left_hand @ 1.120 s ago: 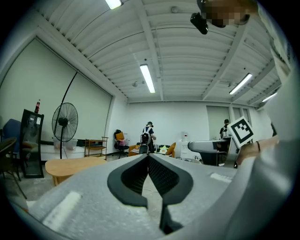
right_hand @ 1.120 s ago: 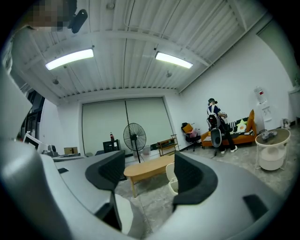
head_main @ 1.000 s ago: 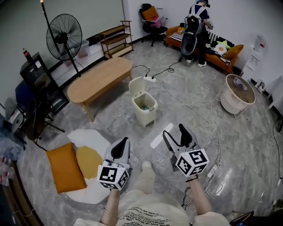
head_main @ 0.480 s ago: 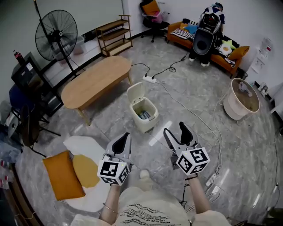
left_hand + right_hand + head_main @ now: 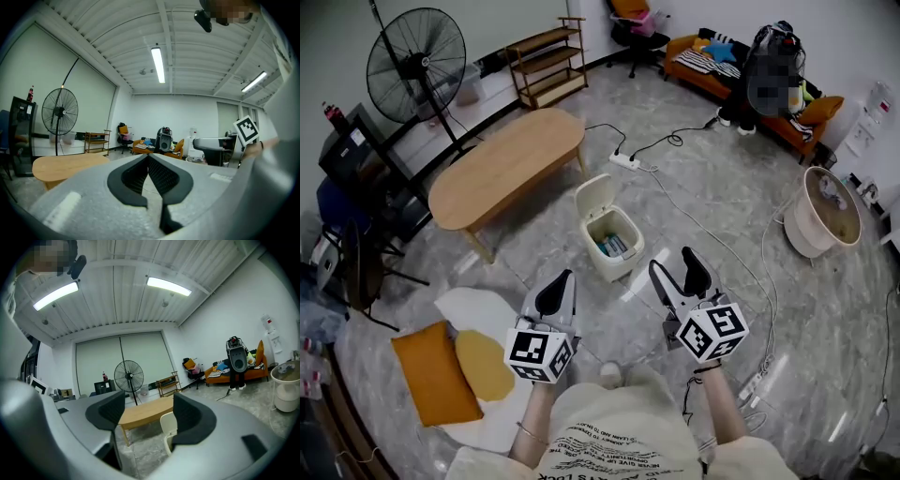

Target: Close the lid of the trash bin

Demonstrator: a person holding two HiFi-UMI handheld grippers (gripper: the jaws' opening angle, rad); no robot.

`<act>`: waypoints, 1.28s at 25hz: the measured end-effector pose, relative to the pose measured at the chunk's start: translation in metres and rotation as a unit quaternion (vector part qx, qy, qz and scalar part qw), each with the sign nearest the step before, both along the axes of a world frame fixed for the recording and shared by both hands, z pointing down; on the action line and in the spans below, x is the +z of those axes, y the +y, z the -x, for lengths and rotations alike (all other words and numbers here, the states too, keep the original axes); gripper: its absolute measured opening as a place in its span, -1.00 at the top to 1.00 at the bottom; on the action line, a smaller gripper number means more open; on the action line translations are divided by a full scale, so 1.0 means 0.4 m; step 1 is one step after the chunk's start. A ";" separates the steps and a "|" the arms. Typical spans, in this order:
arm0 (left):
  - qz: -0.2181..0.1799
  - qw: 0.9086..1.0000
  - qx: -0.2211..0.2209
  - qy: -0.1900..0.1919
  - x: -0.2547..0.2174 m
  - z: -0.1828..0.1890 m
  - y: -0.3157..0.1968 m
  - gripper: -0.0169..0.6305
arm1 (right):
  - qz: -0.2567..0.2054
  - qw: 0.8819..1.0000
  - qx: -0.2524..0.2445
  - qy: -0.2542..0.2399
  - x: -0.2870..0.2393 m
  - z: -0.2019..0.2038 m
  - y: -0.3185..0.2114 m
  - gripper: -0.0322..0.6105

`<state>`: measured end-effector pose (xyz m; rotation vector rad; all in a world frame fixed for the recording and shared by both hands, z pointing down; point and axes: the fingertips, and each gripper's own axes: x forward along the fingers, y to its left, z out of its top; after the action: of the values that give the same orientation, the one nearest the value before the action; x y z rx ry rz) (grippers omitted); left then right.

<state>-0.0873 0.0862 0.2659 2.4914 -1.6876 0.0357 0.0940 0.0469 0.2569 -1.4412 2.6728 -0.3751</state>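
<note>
Trash bin [image 5: 617, 269] cream, lid [image 5: 596, 196] upright, litter [image 5: 612, 246] inside

Lounge room: sofa [image 5: 741, 70], wooden table [image 5: 502, 169], fan [image 5: 417, 66].

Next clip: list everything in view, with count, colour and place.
trash bin: one, cream, lid up, floor centre, ahead of both grippers
table: one, light wood, oval, left of the bin
fan: one, black, standing, far left
shelf: one, wooden, by the far wall
sofa: one, orange, far right
person: one, standing at the sofa
tub: one, cream, round, right edge
power strip: one, white, floor behind the bin
cushions: two, orange and yellow, lower left
rug: one, white, under the cushions
left gripper: grey, jaws shut, empty
right gripper: grey, jaws apart, empty
</note>
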 end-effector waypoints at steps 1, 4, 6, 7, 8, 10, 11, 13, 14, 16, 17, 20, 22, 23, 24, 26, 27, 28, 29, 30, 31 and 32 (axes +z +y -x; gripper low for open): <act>0.001 1.000 0.001 0.001 0.002 0.002 -0.010 0.88 | -0.002 1.000 0.000 -0.002 -0.001 0.003 -0.010 -0.07; 0.007 1.000 0.004 0.003 0.011 0.007 -0.039 0.88 | -0.007 1.000 0.001 -0.004 -0.006 0.011 -0.043 -0.07; 0.012 1.000 0.001 0.005 0.020 0.010 -0.059 0.88 | -0.007 1.000 0.000 -0.004 -0.005 0.015 -0.069 -0.07; 0.014 1.000 -0.001 0.006 0.024 0.012 -0.071 0.88 | -0.006 1.000 -0.002 -0.006 -0.003 0.017 -0.084 -0.07; 0.016 1.000 -0.003 0.007 0.027 0.014 -0.083 0.88 | -0.004 1.000 -0.004 -0.006 0.000 0.020 -0.101 -0.07; 0.019 1.000 -0.009 0.008 0.035 0.020 -0.112 0.88 | 0.002 1.000 -0.009 -0.007 0.011 0.026 -0.138 -0.07; 0.020 1.000 -0.013 0.008 0.039 0.023 -0.129 0.88 | 0.005 1.000 -0.012 -0.011 0.016 0.029 -0.158 -0.07; 0.024 0.999 -0.023 0.009 0.047 0.028 -0.168 0.88 | 0.010 0.999 -0.019 -0.023 0.020 0.033 -0.200 -0.07; 0.025 0.999 -0.028 0.009 0.052 0.030 -0.190 0.88 | 0.011 0.999 -0.026 -0.024 0.022 0.036 -0.225 -0.08; 0.029 0.999 -0.038 0.009 0.063 0.032 -0.239 0.88 | 0.013 0.999 -0.042 -0.011 0.038 0.048 -0.280 -0.08; 0.032 0.999 -0.043 0.010 0.070 0.033 -0.264 0.88 | 0.018 0.998 -0.052 -0.004 0.049 0.054 -0.310 -0.09; 0.045 0.997 -0.060 0.013 0.087 0.031 -0.342 0.88 | 0.039 0.996 -0.082 0.004 0.080 0.072 -0.404 -0.10; 0.053 0.996 -0.070 0.012 0.091 0.024 -0.398 0.88 | 0.050 0.994 -0.102 0.004 0.087 0.083 -0.469 -0.10; 0.057 0.996 -0.073 0.011 0.092 0.019 -0.425 0.88 | 0.055 0.992 -0.111 0.004 0.089 0.089 -0.499 -0.10; 0.061 0.995 -0.076 0.010 0.092 0.013 -0.450 0.88 | 0.059 0.991 -0.121 0.005 0.093 0.095 -0.528 -0.10; 0.067 0.994 -0.083 0.009 0.096 0.001 -0.499 0.88 | 0.064 0.988 -0.139 0.014 0.104 0.105 -0.586 -0.10; 0.071 0.994 -0.088 0.009 0.100 -0.004 -0.523 0.88 | 0.067 0.986 -0.148 0.021 0.112 0.109 -0.614 -0.10; 0.075 0.993 -0.095 0.010 0.105 -0.007 -0.546 0.88 | 0.071 0.985 -0.158 0.026 0.121 0.113 -0.641 -0.10; 0.078 0.992 -0.101 0.011 0.110 -0.008 -0.567 0.88 | 0.076 0.982 -0.169 0.031 0.131 0.118 -0.667 -0.10; 0.083 0.991 -0.108 0.012 0.117 -0.008 -0.586 0.88 | 0.082 0.979 -0.181 0.036 0.143 0.125 -0.690 -0.10; 0.087 0.989 -0.115 0.014 0.124 -0.007 -0.603 0.88 | 0.088 0.976 -0.194 0.041 0.154 0.133 -0.710 -0.10; 0.091 0.988 -0.122 0.016 0.132 -0.005 -0.618 0.88 | 0.093 0.973 -0.206 0.047 0.166 0.141 -0.729 -0.10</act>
<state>-0.0855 -0.1610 0.3189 2.1303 -1.8710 0.1181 0.0376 -0.2447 0.3232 -0.9452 3.0817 -0.6138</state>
